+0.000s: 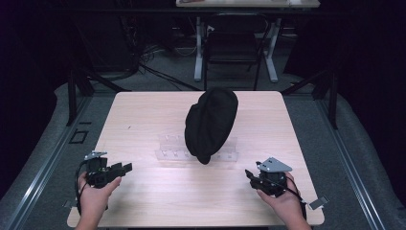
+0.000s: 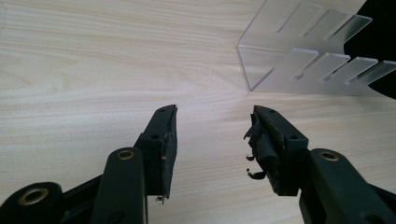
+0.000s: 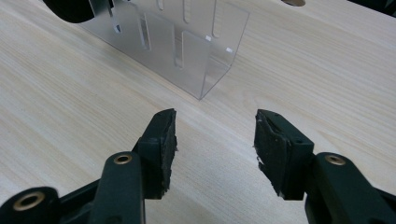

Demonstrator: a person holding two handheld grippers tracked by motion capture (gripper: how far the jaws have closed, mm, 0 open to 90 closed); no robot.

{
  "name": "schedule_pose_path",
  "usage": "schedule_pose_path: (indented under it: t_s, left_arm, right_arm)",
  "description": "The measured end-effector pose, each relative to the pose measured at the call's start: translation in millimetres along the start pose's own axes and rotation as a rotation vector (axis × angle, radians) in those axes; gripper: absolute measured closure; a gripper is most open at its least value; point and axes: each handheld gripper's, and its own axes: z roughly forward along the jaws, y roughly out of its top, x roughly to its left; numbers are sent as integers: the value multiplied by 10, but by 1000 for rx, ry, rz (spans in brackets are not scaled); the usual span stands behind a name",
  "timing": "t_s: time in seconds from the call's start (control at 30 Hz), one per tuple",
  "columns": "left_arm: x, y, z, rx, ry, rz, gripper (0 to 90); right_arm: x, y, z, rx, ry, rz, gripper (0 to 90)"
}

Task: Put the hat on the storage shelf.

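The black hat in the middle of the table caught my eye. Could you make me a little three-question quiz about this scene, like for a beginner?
1. True or false: the black hat hangs on the clear acrylic rack.
2. What do the jaws of the left gripper hold?
A. the hat
B. nothing
C. a cable
3. Fill in: the right gripper hovers over the light wooden ____.

Key:
1. True
2. B, the jaws stand open and empty
3. table
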Motion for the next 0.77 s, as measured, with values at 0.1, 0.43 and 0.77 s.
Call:
schedule_pose_path:
  t_s: [0.1, 0.43, 0.77]
  left_arm:
    - [14, -102, 31, -17, 15, 34, 515]
    - [63, -250, 91, -14, 29, 81, 503]
    - [131, -280, 119, -74, -27, 70, 450]
  right_arm:
    - [-6, -21, 0, -11, -3, -1, 508]
    - [22, -57, 64, 7, -24, -24, 553]
    - [-22, -80, 85, 23, -5, 9, 528]
